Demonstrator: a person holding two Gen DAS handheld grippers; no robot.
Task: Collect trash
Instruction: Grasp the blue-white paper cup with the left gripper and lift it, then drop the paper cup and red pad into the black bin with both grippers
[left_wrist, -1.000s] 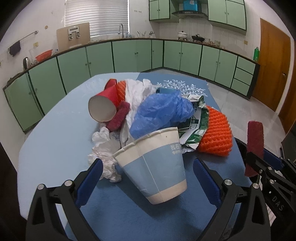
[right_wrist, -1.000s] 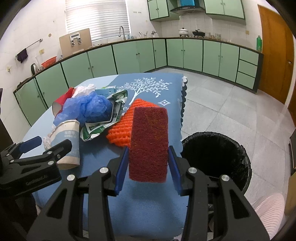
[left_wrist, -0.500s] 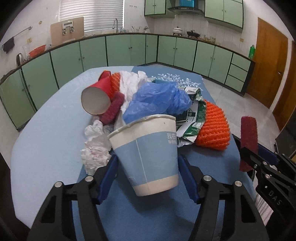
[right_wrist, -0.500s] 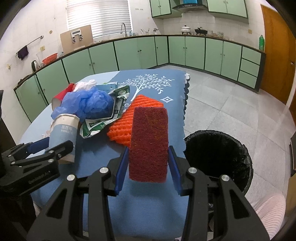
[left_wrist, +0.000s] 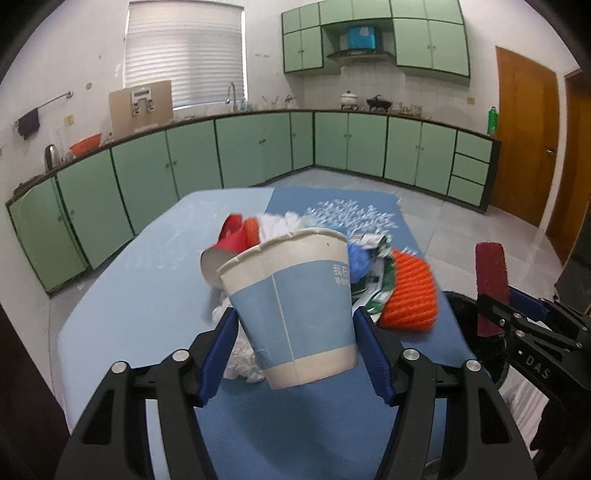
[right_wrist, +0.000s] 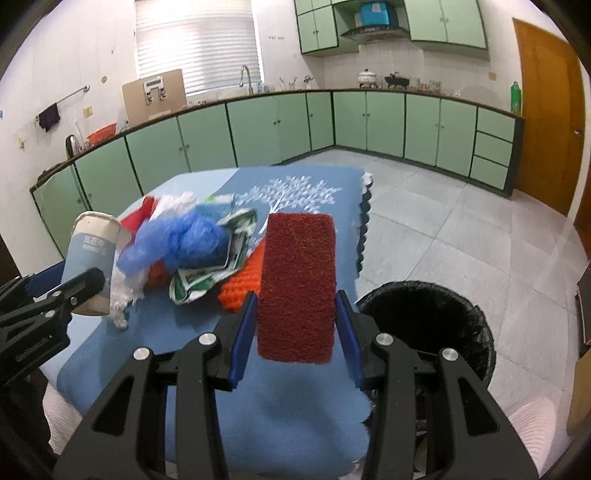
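My left gripper (left_wrist: 295, 321) is shut on a blue and white paper cup (left_wrist: 295, 306) and holds it upright and a little tilted, clear of the table. In the right wrist view the cup (right_wrist: 92, 254) hangs at the far left. My right gripper (right_wrist: 296, 299) is shut on a dark red scouring pad (right_wrist: 299, 273), which stands upright between its pads. Behind both lies the trash pile: a red cup (left_wrist: 229, 243), a blue plastic bag (right_wrist: 177, 240), crumpled white tissue (left_wrist: 240, 358), a green printed wrapper (right_wrist: 207, 277) and orange mesh (left_wrist: 410, 291).
The pile rests on a blue cloth (right_wrist: 295, 406) over a light blue table (left_wrist: 140, 295). A bin with a black liner (right_wrist: 476, 317) stands on the tiled floor just past the table's right edge. Green cabinets line the far walls.
The left jaws have closed on the paper cup and raised it off the table. The right gripper has risen a little with the pad still in it.
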